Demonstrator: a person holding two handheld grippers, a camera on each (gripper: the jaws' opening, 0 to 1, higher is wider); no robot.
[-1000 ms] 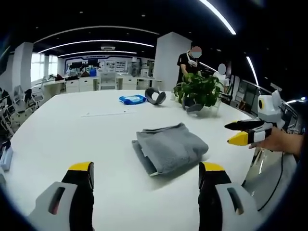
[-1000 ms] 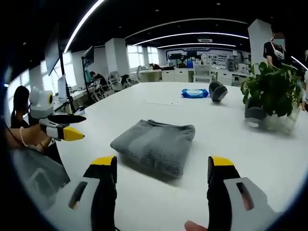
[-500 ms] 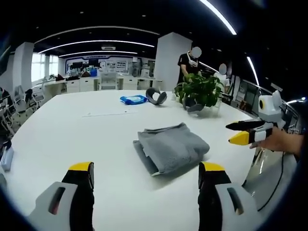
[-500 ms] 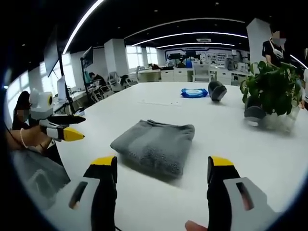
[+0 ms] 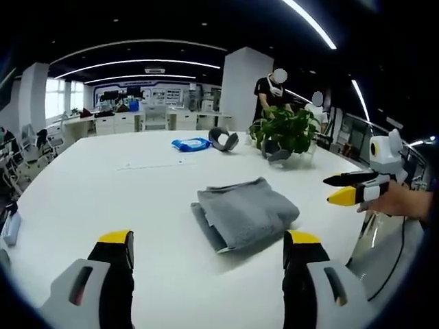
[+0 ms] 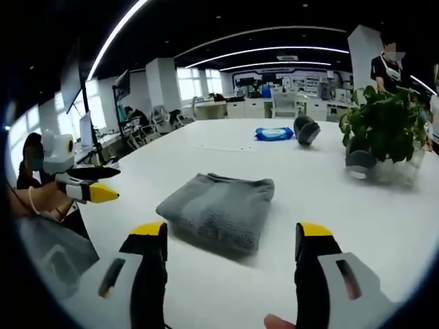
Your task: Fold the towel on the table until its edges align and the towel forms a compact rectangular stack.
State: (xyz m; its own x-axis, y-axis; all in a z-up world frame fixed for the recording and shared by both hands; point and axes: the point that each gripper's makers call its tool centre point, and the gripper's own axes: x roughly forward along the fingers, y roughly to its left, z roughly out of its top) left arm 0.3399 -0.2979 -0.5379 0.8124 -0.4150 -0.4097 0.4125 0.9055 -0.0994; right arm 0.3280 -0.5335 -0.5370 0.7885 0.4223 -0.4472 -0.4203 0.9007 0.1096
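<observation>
A grey towel (image 5: 245,212) lies folded into a compact stack on the white table (image 5: 103,199); the right gripper view has the same towel (image 6: 218,209) at its centre. My left gripper (image 5: 208,247) hovers open short of the towel, nothing between its jaws. My right gripper (image 6: 230,240) is open too, held back from the towel's near edge. In the left gripper view the right gripper (image 5: 350,188) hangs off to the right beyond the table edge. The left gripper (image 6: 88,184) appears at the left of the right gripper view, held in a hand.
A potted plant (image 5: 285,130) stands at the table's far right. A blue packet (image 5: 190,142) and a dark grey curved object (image 5: 222,138) lie at the far end. Two people stand behind the plant. Office desks and chairs (image 6: 154,116) surround the table.
Both views have drifted slightly; the towel and both grippers keep their places and states.
</observation>
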